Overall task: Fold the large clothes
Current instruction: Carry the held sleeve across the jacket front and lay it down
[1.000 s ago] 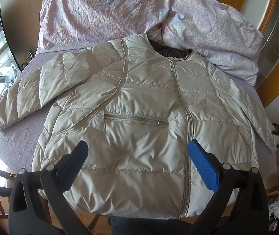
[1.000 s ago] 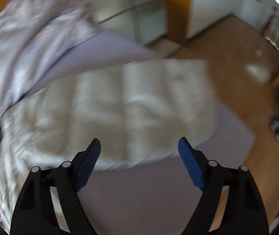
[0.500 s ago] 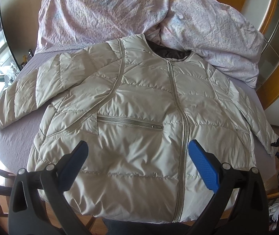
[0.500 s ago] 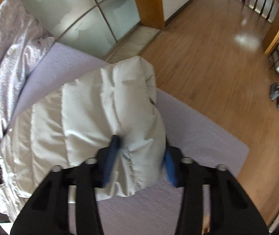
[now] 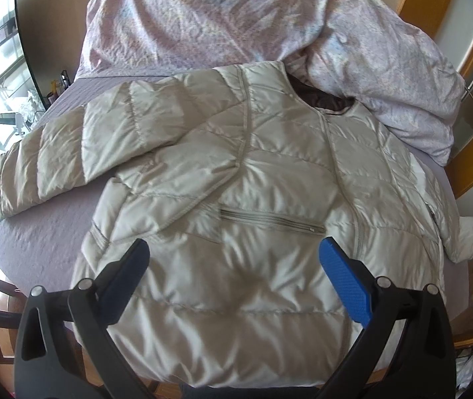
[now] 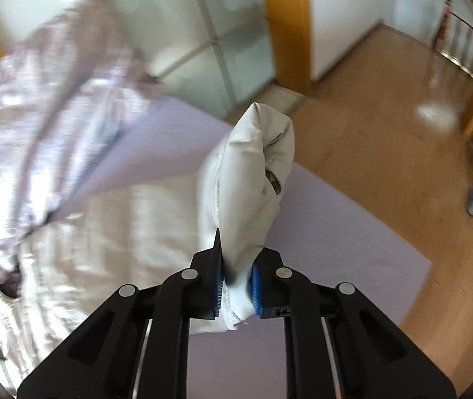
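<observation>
Right wrist view shows the right claw [image 6: 236,282], jaws just closed, clenched on the puffer jacket's [image 5: 236,206] sleeve cuff [image 6: 253,179] above the bed [image 5: 37,242], while the left claw [image 5: 235,266] hangs released; next, I'd judge, the sleeve folds across the chest.

The right gripper [image 6: 236,282] points steeply down, its jaws just drawn in and pinched on the cuff of a jacket sleeve [image 6: 253,179], which stands bunched between the blue pads [image 6: 255,286]. The left gripper [image 5: 236,266] angles down above the jacket's front, its jaws spread wide, both fingers [image 5: 346,282] clear of the fabric.
</observation>
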The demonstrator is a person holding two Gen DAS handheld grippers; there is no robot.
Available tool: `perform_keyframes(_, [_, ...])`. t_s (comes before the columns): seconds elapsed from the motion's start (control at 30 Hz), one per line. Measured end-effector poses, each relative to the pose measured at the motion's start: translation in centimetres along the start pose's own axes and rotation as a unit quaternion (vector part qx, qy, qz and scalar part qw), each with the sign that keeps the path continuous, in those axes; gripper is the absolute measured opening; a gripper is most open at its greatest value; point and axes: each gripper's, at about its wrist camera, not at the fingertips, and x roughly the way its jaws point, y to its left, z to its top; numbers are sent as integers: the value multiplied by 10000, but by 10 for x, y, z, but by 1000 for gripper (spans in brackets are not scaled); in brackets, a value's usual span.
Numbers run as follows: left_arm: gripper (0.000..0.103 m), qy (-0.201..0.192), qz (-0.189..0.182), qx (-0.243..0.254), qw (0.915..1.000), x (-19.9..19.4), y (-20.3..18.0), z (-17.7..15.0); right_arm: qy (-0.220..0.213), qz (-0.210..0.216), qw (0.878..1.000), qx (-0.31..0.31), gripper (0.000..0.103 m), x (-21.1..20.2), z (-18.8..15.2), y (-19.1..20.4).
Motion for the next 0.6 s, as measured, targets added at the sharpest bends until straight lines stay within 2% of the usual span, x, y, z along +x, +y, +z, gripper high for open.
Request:
perform_keyframes(0.17, [101, -22, 77, -16, 10000, 2, 20, 7, -75, 651, 9959, -617, 14, -20, -15, 85])
perform_keyframes(0.3, [101, -40, 101, -87, 9999, 1, 38, 10, 113, 1172, 9857, -1206, 14, -24, -36, 163])
perform_keyframes(0.4, [101, -50, 142, -153, 9998, 0, 53, 11, 352, 1351, 9767, -1632, 14, -19, -66, 218])
perform_keyframes(0.6, [101, -62, 260, -349, 9990, -1, 85, 12, 838, 1543, 9558, -2357, 14, -2, -127, 301])
